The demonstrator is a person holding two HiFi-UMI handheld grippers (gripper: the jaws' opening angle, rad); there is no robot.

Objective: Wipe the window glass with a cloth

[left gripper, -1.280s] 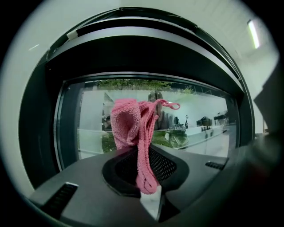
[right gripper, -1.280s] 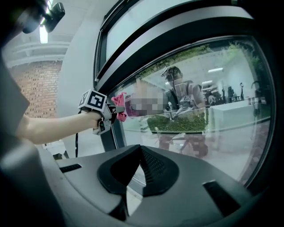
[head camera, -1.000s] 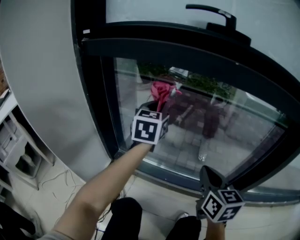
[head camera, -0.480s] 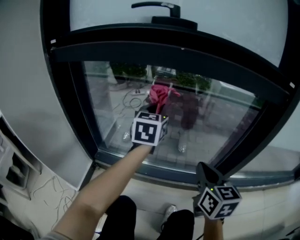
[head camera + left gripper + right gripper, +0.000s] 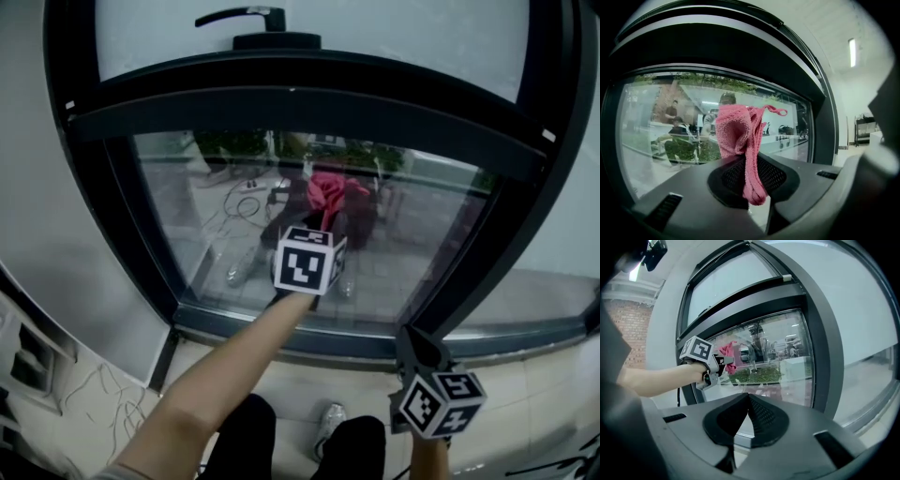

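The cloth (image 5: 739, 133) is a pink terry rag, bunched up and pinched in the left tool (image 5: 751, 190). Most of it pokes out past the tips, with a little loop up top. The window glass (image 5: 651, 140) is straight ahead of that tool, dark-framed and full of reflections.

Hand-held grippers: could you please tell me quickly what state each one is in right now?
Left hand-held gripper: shut on the pink cloth.
Right hand-held gripper: shut, holding nothing.
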